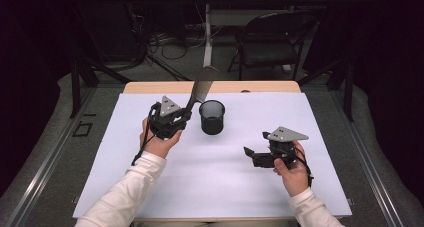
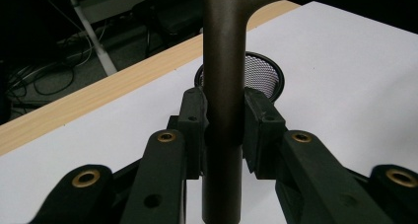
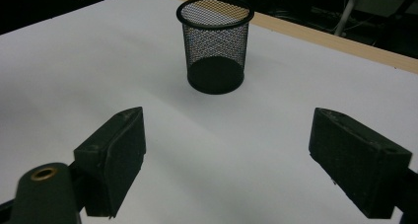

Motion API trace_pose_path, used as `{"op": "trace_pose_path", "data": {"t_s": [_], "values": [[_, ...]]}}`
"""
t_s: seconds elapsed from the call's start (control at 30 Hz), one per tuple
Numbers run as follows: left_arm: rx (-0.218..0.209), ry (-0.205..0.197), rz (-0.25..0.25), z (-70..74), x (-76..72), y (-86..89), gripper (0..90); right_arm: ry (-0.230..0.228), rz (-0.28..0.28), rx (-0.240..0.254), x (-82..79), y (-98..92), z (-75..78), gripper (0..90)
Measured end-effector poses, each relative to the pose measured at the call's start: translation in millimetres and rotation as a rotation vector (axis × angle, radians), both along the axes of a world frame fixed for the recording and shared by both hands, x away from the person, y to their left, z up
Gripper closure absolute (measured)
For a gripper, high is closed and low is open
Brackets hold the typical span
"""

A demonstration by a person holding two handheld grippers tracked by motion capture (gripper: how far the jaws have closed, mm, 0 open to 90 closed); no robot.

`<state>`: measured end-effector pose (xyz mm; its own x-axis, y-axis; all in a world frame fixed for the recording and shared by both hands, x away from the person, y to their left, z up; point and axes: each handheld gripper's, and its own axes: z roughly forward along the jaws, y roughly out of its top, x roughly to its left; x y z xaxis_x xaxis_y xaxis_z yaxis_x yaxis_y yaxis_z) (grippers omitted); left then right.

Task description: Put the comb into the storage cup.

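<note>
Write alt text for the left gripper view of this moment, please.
The left gripper has its fingers clamped on the handle of a dark comb, which stands upright through the middle of the picture. Behind it a black mesh cup sits on the white table cover.

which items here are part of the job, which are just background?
In the job: comb clamped in the left gripper; black mesh cup; open right gripper.
Just about: folding chair, floor cables, white sheet on the table.
</note>
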<state>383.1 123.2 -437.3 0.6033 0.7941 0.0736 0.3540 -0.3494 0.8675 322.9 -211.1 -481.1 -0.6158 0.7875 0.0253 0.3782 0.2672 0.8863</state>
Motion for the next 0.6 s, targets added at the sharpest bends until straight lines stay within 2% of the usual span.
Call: {"op": "trace_pose_path", "data": {"t_s": [0.13, 0.4, 0.6], "values": [[0.001, 0.000, -0.002, -0.6, 0.5, -0.5, 72.7, 0.024, -0.001, 0.004, 7.1, 3.6, 5.5, 13.8], [-0.006, -0.001, -0.002, -0.6, 0.6, -1.3, 72.7, 0.054, 0.008, -0.017, 20.9, 10.9, 12.5, 4.4], [-0.010, -0.003, -0.001, -0.2, 1.3, -1.1, 72.7, 0.070, 0.010, -0.022, 28.9, 15.8, 17.3, 3.3]]}}
